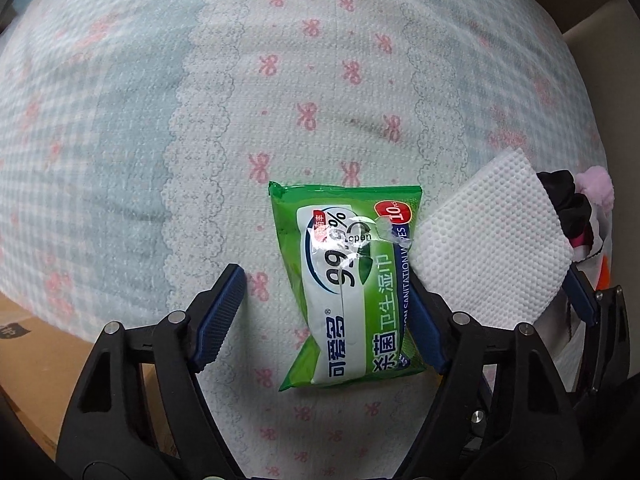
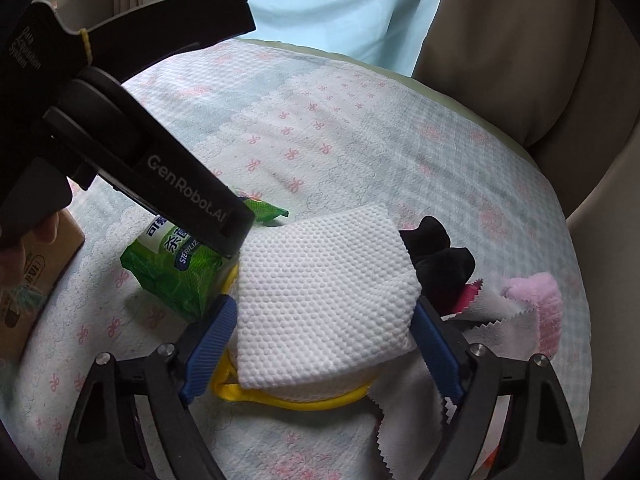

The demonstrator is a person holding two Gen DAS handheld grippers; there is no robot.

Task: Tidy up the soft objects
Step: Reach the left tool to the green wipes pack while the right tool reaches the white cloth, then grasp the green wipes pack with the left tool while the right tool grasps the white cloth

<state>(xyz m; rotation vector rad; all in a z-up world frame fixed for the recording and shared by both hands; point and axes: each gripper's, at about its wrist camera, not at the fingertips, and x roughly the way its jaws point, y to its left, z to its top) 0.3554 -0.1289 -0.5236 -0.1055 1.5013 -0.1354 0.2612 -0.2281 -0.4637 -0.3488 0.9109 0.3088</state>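
Observation:
A green pack of wet wipes [image 1: 352, 284] lies on the patterned cloth between the fingers of my left gripper [image 1: 324, 280], which is open around it without clamping it. The pack also shows in the right wrist view [image 2: 176, 276], partly hidden by the left gripper's body [image 2: 168, 184]. A white dimpled tissue pad [image 2: 324, 292] sits between the fingers of my right gripper [image 2: 324, 312], which looks shut on it. The pad also shows in the left wrist view [image 1: 492, 240]. Under it lies a yellow-rimmed item [image 2: 296, 396].
A black cloth [image 2: 440, 256], a grey pinked cloth [image 2: 492, 316] and a pink fluffy item [image 2: 540, 300] lie right of the pad. A cardboard box [image 2: 32, 288] stands at the left. A beige cushion [image 2: 540, 60] rises behind the table's cloth [image 1: 304, 80].

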